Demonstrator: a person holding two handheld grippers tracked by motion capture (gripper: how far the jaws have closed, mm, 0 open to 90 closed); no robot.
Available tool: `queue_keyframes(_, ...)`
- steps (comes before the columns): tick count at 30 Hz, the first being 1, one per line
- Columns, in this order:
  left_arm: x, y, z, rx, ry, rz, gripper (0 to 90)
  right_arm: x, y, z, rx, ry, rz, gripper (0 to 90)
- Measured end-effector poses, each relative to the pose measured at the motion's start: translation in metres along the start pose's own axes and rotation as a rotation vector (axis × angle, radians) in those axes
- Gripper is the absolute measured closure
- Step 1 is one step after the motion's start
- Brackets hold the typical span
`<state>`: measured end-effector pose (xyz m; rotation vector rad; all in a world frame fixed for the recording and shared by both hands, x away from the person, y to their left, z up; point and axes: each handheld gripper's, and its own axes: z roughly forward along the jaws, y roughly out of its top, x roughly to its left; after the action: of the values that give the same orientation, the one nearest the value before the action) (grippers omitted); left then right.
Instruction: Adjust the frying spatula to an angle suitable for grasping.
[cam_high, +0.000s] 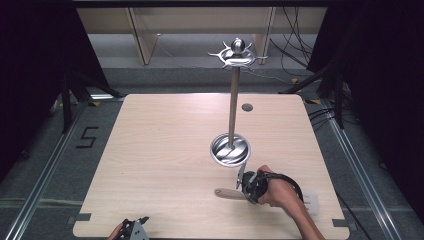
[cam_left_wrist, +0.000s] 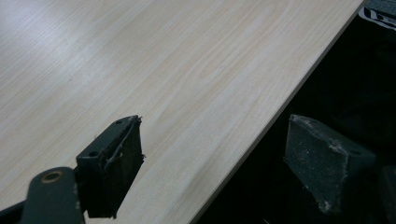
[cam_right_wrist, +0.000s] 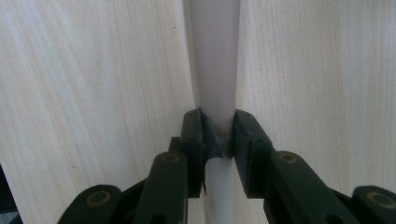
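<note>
A utensil with a pale, rounded handle (cam_high: 226, 193) lies flat on the wooden table (cam_high: 160, 150), near the front right. My right gripper (cam_high: 243, 193) is shut on that handle (cam_right_wrist: 215, 70), its pads (cam_right_wrist: 198, 128) pressing both sides, and the handle runs straight away from the jaws. Just behind it stands a metal rack with a round shiny base (cam_high: 230, 149), a tall pole (cam_high: 233, 105) and a ring of hooks (cam_high: 238, 54) on top. My left gripper (cam_high: 136, 229) rests at the table's front edge, open (cam_left_wrist: 215, 140) with nothing between its jaws, one jaw over the wood and the other past the edge.
A small grey round cap (cam_high: 247, 107) is set into the table behind the rack. A white card (cam_high: 311, 201) lies by the right forearm. The table edge (cam_left_wrist: 280, 100) runs diagonally between the left jaws. Cables (cam_high: 295, 45) trail on the floor beyond.
</note>
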<state>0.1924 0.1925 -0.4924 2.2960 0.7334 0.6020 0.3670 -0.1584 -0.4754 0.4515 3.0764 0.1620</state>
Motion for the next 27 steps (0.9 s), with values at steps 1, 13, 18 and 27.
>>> queue_keyframes(1,0.001,0.0,-0.001,0.01,-0.006,0.012,18.5,0.001,0.0,0.0,0.004,-0.005,-0.004,75.9)
queue_keyframes(13,0.001,0.001,-0.002,0.003,-0.011,0.011,18.5,0.004,-0.02,-0.021,-0.101,-0.039,0.109,76.2)
queue_keyframes(18,0.0,0.001,-0.002,0.004,-0.011,0.014,18.5,-0.009,-0.034,-0.031,-0.224,-0.05,0.007,76.2)
queue_keyframes(27,0.0,0.001,-0.003,0.001,0.005,0.004,18.5,-0.016,-0.064,-0.056,-0.427,-0.124,0.111,76.3)
